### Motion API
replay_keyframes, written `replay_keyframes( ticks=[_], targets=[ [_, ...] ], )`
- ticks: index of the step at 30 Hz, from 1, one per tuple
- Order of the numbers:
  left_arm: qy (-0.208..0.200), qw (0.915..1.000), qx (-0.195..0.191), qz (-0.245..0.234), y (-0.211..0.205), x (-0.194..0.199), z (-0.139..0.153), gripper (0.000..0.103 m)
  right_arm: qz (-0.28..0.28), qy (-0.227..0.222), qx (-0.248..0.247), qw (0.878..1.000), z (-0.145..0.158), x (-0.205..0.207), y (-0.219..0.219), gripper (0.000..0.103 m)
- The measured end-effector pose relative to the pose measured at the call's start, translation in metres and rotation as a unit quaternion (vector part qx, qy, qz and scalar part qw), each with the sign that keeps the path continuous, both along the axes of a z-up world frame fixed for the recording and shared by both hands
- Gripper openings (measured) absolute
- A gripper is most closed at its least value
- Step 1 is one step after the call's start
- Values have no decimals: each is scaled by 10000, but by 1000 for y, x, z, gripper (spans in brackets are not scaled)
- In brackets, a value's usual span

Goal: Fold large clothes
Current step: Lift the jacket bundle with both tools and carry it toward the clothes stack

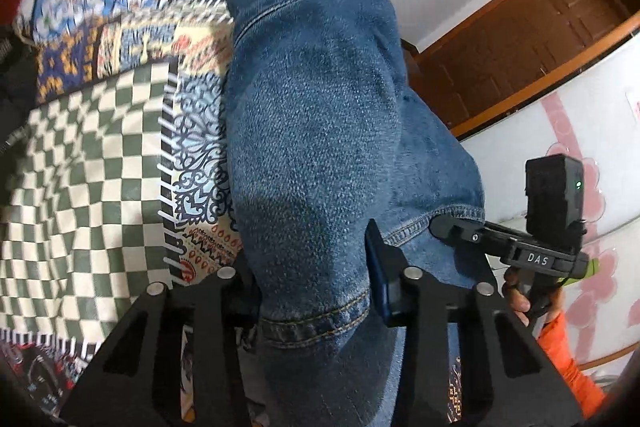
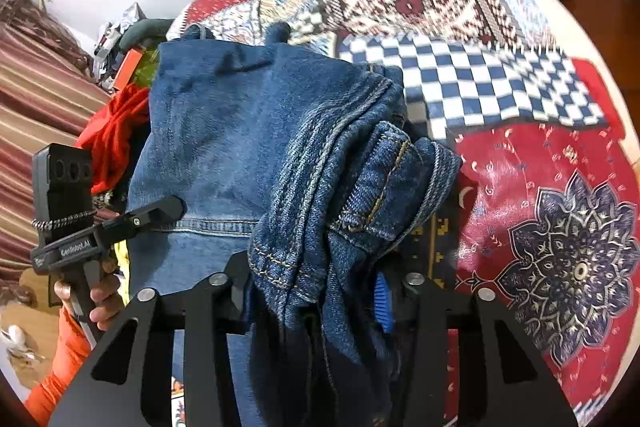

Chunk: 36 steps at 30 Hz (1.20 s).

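The jeans (image 1: 316, 131) hang lifted above the patterned bedspread (image 1: 100, 99), held up by both tools at once. The left gripper (image 1: 316, 291) is clamped narrow on a hemmed edge of the denim, the cloth bunching between its 2 black fingers, one with a blue pad (image 1: 378, 275) pressed against the fabric. Beyond it the rest of the jeans rise in a long blue column toward the far side of the bed, with the wooden door (image 1: 532, 39) off to the right.

The right gripper (image 2: 316, 291) also grips the jeans (image 2: 240, 131), closed on a thick wad of seams and waistband that spills over its fingers; a blue pad (image 2: 384, 303) shows beside the cloth. Behind the denim lies the bedspread (image 2: 540, 207) with its red and checkered patches, and a red garment (image 2: 116, 135) sits just beside the jeans at the left. Each view shows the other tool held in a hand with an orange sleeve (image 2: 60, 359)
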<state>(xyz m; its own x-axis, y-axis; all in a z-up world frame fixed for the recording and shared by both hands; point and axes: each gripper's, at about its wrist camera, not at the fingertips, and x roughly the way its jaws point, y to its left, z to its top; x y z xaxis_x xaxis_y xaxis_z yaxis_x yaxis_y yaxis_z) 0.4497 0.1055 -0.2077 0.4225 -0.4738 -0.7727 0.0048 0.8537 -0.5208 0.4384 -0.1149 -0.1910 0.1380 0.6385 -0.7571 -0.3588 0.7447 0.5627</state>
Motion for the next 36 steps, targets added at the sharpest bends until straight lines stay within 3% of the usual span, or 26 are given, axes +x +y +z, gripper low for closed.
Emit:
replay_keyframes(
  ticks=[6,17,30,36],
  targets=[
    [-272,9996,86,66,3,-23,45,37,86,-377,43,9992,43,-16,5,34],
    [-1061,9933,249,390,67,-82,154,36,349,-1104,306,9928,131,-45,56,34],
    [-1755,9732,766,1271,213,-123,264,36,860,-1640,820,9793,210,-49,203,34],
    [-1724,9651,990,1704,290,-125,281,36,1122,-1504,1105,9760,213,-35,284,34]
  ],
)
